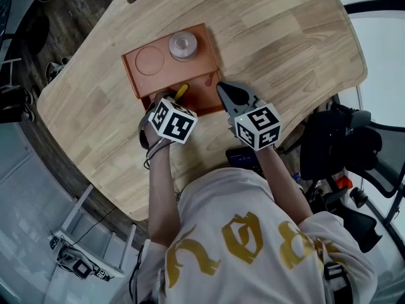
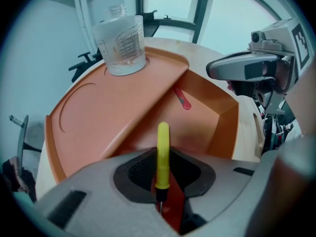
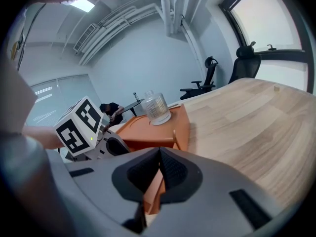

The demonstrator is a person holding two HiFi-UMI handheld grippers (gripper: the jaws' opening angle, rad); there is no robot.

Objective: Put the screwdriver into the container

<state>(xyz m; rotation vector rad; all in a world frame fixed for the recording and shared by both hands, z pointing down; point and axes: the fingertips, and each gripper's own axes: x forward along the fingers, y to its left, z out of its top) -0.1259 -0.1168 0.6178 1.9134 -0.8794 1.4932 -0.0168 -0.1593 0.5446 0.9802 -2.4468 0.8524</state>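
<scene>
In the left claw (image 2: 161, 174), the screwdriver (image 2: 163, 154) handle is shiny yellow plastic. Past it, the container (image 2: 113, 117) is smooth, dull orange plastic.

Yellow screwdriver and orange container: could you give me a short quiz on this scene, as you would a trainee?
1. True or false: the yellow screwdriver already lies loose inside the orange container.
2. Which gripper holds the screwdriver? A) the left gripper B) the other one C) neither
3. Name the thing standing on the container's flat shelf.
Key: 1 false, jaws clamp it; 2 A; 3 the clear measuring cup.
</scene>
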